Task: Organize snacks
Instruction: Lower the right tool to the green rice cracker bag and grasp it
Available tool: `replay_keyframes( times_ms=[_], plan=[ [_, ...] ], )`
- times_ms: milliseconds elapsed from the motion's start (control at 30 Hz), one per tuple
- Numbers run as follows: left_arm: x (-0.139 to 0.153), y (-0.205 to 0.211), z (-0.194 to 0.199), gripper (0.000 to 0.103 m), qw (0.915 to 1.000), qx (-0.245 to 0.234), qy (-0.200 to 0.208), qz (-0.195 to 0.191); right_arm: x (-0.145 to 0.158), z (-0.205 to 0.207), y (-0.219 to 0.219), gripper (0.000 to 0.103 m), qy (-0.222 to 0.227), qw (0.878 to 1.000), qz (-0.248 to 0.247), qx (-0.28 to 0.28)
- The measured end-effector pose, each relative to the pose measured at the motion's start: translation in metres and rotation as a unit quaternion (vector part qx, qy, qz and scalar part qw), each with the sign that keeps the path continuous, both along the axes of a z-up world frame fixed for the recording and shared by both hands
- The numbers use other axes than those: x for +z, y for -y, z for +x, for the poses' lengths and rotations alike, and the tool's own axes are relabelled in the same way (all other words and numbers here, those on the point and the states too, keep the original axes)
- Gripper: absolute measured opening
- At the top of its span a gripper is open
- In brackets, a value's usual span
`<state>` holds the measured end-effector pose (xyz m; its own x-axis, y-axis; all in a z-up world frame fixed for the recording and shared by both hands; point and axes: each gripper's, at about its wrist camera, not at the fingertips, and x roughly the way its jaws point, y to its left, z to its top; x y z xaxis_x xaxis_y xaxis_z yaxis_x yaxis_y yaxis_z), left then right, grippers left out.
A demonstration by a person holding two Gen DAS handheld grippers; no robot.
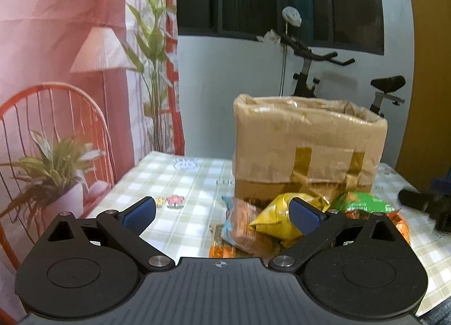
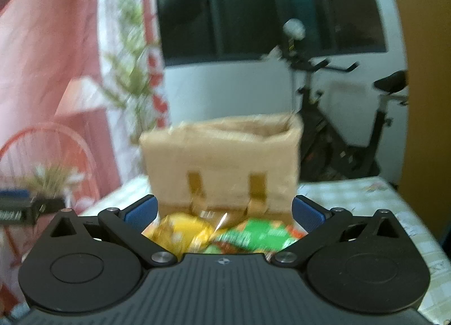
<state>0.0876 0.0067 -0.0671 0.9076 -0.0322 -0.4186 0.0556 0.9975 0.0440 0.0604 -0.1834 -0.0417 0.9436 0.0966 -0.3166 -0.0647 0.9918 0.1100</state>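
Cardboard box (image 1: 308,144) behind snack packets (image 1: 284,218), both grippers' fingers (image 1: 141,213) spread wide, holding nothing.

surface: table with green-white checked cloth (image 1: 174,184)
on it: taped brown cardboard box (image 1: 308,142); crinkled yellow (image 1: 284,212), green (image 1: 363,202), orange snack packets (image 1: 242,223) touching

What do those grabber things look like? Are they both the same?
Yes, they match. The left gripper and the right gripper are each black, with two round discs, slim hinged arms joined by silver bolts, and blue ridged finger pads. The body is ribbed and bears a small crosshair mark. No cables or sleeves show.
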Motion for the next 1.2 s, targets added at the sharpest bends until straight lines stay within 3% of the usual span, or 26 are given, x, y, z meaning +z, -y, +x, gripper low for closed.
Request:
replay_keyframes(
  times_ms=[167,600,1200],
  plan=[
    [-0.015,-0.006,0.011,0.098,0.9998,0.005,-0.018,-0.003,-0.032,0.016,-0.014,0.103,-0.036,0.997,-0.05,0.036],
    [-0.045,-0.011,0.03,0.097,0.9986,0.011,-0.052,-0.004,-0.099,0.053,-0.044,0.103,-0.112,0.98,-0.121,0.11],
    [-0.075,-0.009,0.038,0.089,0.995,-0.025,-0.095,-0.021,-0.119,0.064,-0.049,0.103,-0.151,0.964,-0.17,0.138]
  ],
)
